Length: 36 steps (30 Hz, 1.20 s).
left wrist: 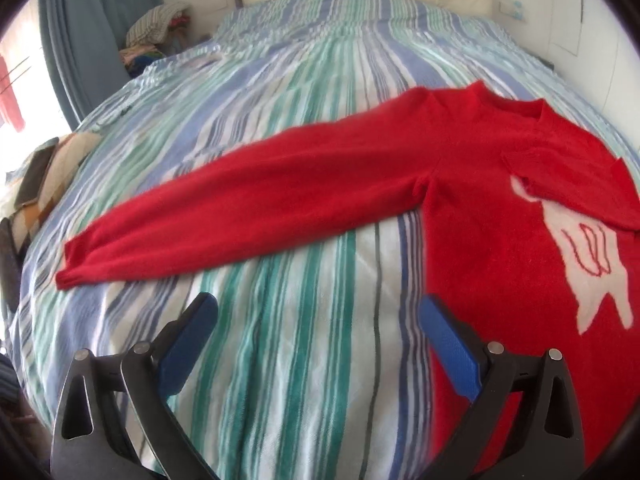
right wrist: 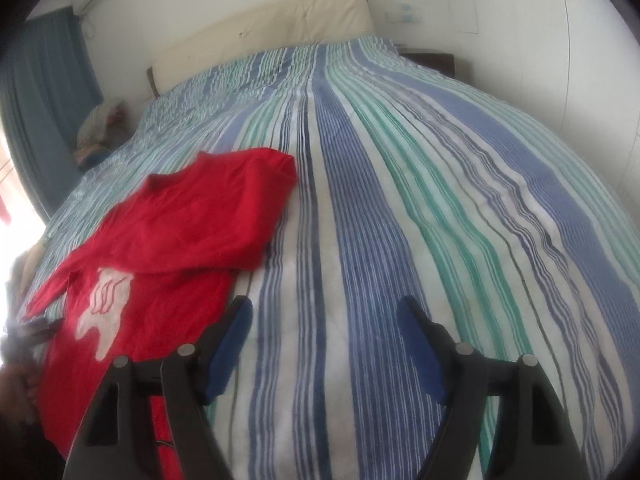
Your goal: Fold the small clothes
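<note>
A red sweater [left wrist: 500,168] with a white figure on its front lies flat on the striped bed cover [left wrist: 304,360]. Its left sleeve [left wrist: 240,208] stretches out straight to the left. Its right sleeve is folded across the chest, seen in the right wrist view [right wrist: 200,224]. My left gripper [left wrist: 318,312] is open and empty, above the bed just in front of the outstretched sleeve and left of the sweater's body. My right gripper [right wrist: 324,312] is open and empty, above bare bed cover to the right of the sweater [right wrist: 132,320].
A cream headboard [right wrist: 264,28] and white wall stand at the far end of the bed. Blue curtains [left wrist: 92,20] and a heap of clothes [left wrist: 156,28] are at the far left. A patterned cushion with a dark flat object [left wrist: 36,176] lies by the left edge.
</note>
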Tool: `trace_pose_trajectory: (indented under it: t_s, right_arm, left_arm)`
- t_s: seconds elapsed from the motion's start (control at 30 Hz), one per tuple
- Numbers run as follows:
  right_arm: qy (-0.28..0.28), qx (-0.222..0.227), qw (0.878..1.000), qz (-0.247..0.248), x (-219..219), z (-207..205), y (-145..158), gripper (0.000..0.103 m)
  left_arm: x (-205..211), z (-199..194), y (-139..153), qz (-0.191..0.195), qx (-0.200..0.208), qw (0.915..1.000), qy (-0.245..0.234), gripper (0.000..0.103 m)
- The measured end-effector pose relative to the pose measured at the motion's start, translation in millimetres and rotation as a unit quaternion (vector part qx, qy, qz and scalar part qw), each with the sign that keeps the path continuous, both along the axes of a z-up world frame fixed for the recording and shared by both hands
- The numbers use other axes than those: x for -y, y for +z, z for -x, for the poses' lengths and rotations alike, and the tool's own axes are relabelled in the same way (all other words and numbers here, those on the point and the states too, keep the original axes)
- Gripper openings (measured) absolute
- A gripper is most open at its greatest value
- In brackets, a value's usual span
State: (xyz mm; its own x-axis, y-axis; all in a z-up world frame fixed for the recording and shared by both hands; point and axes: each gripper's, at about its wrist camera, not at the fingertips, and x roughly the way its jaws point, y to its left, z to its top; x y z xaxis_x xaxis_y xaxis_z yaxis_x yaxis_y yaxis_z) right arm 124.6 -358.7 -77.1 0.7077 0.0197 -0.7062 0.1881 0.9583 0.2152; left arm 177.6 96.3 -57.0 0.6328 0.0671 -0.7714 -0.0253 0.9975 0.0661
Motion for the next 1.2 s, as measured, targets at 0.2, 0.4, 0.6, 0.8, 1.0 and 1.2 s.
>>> trace_pose_trajectory:
  t_s: [0.2,0.4,0.6,0.8,1.0,1.2]
  right_arm:
    - [-0.016,0.011,0.999,-0.042,-1.0,14.9,-15.9,0.074]
    - [-0.009,0.017,0.998,-0.057,-9.8,13.4,-15.2,0.074]
    - [-0.001,0.023,0.998,-0.057,-14.9,20.4,-10.7,0.074]
    - [-0.006,0.028,0.997,-0.069,-11.4,18.6,-8.4,0.074]
    - [-0.009,0.032,0.997,-0.067,-10.6,22.4,-7.0,0.074]
    - [-0.007,0.020,0.998,-0.057,-15.9,18.1,-12.6,0.074]
  left_arm:
    - [29.7,-53.0,60.6,0.171,-0.020,0.9740,-0.147,0.101]
    - [111.1,-128.3,27.4,0.168,-0.121,0.9563,-0.207,0.078]
    - [134.2,-158.4,-19.1,0.153,-0.185,0.9613,-0.136,0.052]
    - [131.9,-145.4,10.0,0.169,-0.127,0.9679,-0.136,0.006]
    - [100.8,-141.7,21.9,0.113,-0.098,0.9832,-0.105,0.007]
    - [89.4,-124.0,10.3,0.113,-0.101,0.9843,-0.091,0.078]
